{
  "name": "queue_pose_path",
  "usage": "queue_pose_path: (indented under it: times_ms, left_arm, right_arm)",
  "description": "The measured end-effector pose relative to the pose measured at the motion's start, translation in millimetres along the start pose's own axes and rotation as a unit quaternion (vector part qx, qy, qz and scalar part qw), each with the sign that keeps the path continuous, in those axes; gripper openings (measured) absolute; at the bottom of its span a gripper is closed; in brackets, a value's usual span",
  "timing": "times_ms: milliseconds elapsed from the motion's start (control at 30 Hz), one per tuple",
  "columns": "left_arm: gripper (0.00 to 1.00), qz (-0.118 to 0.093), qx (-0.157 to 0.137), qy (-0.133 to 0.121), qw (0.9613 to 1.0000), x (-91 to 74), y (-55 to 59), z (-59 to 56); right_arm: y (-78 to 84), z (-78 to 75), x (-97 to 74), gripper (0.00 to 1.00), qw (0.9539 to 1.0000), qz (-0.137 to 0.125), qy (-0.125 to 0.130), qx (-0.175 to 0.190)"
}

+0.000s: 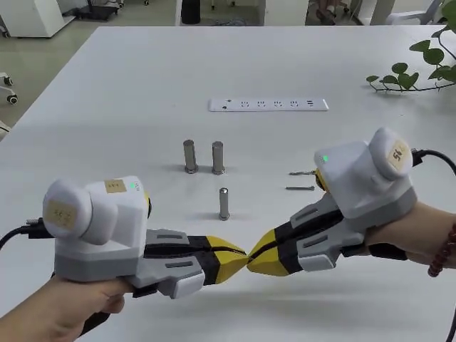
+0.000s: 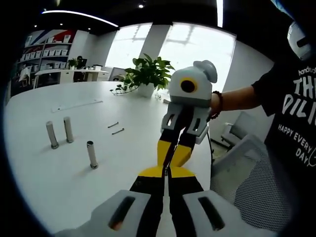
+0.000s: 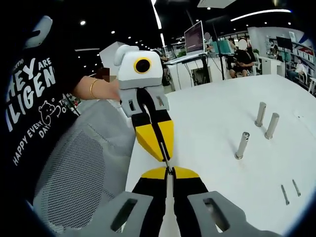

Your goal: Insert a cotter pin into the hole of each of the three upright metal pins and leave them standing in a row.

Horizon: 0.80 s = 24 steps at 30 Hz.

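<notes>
Tips of left tool [image 1: 236, 257] and right tool [image 1: 256, 262] touch, each tool's jaws pressed together.

The left hand-held gripper [image 1: 231, 260] and the right hand-held gripper [image 1: 262, 258] each have a white and grey body, black jaws with yellow tips, a tan sticker [image 1: 115, 187] and a black cable [image 1: 14, 231]. The person wears a black T-shirt [image 2: 296, 118] with white letters and a bead bracelet [image 1: 443, 251].

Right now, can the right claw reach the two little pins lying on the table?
Probably yes: the two cotter pins lie on bare table close beside the right claw, nothing between; but it seems shut on a third pin.
</notes>
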State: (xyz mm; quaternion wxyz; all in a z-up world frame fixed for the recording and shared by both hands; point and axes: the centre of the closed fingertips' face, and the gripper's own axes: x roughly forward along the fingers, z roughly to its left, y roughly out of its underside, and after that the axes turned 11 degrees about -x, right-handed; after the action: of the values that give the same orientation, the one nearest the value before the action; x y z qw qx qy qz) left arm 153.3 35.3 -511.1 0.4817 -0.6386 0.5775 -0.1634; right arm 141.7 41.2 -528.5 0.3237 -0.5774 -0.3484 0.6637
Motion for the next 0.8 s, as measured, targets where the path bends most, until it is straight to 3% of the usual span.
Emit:
queue_pose_path:
  times_ms: [333, 500, 800]
  left_arm:
    - [0.0, 0.003, 0.002, -0.002, 1.0, 1.7, 2.7, 1.0]
    - [0.01, 0.003, 0.017, -0.013, 0.9998, 2.9, 2.5, 3.6]
    - [0.08, 0.001, 0.027, -0.034, 0.9991, 3.6, 1.8, 11.0]
  right_arm:
    - [4.4, -1.7, 0.5, 0.0, 0.999, 0.027, 0.003, -0.037]
    - [6.7, -4.3, 0.8, 0.0, 0.9979, 0.041, 0.009, -0.05]
    - [17.5, -18.5, -3.2, 0.0, 0.9932, 0.09, 0.034, -0.065]
